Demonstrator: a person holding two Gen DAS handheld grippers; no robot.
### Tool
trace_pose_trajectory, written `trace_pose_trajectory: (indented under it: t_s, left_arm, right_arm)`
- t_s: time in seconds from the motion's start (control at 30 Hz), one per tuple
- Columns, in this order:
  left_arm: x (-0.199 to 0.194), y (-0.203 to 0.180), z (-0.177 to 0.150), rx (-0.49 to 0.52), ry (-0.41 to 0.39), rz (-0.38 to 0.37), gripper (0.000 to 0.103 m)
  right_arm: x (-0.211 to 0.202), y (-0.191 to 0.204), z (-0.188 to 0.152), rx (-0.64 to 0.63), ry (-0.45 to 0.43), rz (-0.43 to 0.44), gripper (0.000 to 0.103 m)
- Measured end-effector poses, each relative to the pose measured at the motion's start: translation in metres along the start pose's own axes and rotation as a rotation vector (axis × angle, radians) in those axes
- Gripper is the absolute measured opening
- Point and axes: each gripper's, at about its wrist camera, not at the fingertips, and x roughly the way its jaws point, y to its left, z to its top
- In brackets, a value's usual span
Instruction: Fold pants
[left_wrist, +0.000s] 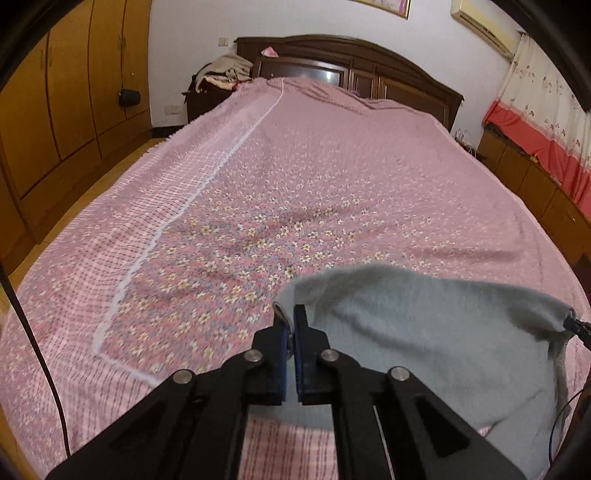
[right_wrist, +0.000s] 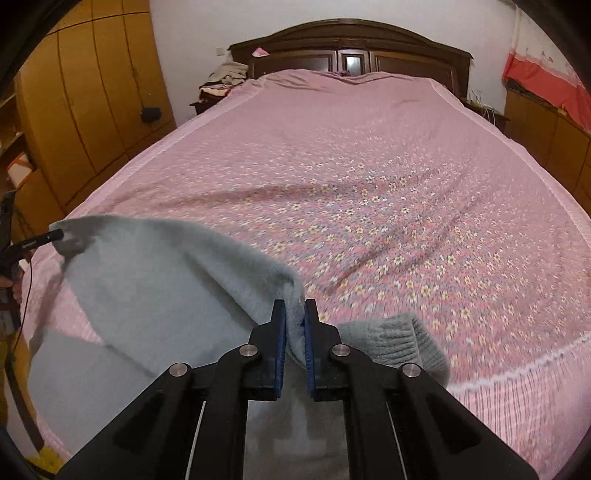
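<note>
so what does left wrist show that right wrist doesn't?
Left wrist only: the AC unit, a picture frame on the wall, and the left gripper shut on the pants' left corner.
Right wrist only: the ribbed cuff beside the right gripper, which is shut on the other corner.
Both: the grey pants lifted between the grippers, the floral bedspread, headboard and wardrobe.

Your left gripper (left_wrist: 291, 314) and right gripper (right_wrist: 295, 308) match — black angular linkage arms, round silver pivot screws, blue pads (right_wrist: 280, 332) lining each finger, thin black cable (left_wrist: 37, 350) trailing.
</note>
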Motion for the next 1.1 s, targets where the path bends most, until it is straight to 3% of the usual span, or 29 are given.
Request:
trace_pose_trajectory:
  t_s: [0.3, 0.67, 0.8, 0.93, 1.1]
  left_arm:
    - [-0.04, 0.023, -0.035, -0.036, -0.031, 0.044, 0.003]
    - [-0.013, 0.041, -0.088, -0.103, 0.116, 0.078, 0.005]
    - [-0.014, 0.033, -0.092, -0.071, 0.111, 0.13, 0.013]
    - [-0.02, 0.029, -0.096, -0.077, 0.137, 0.16, 0.034]
    - [-0.041, 0.02, -0.11, -0.096, 0.165, 0.122, 0.037]
  right_arm:
    - [-0.013, 0.002, -0.033, 0.028, 0.043, 0.017, 0.01]
    - [0.016, 0.01, -0.079, 0.005, 0.179, -0.062, 0.012]
    - [0.015, 0.012, -0.082, -0.002, 0.169, -0.09, 0.015]
    - [0.011, 0.012, -0.082, 0.022, 0.172, -0.101, 0.017]
    - [-0.007, 0.012, -0.086, 0.083, 0.15, -0.1, 0.022]
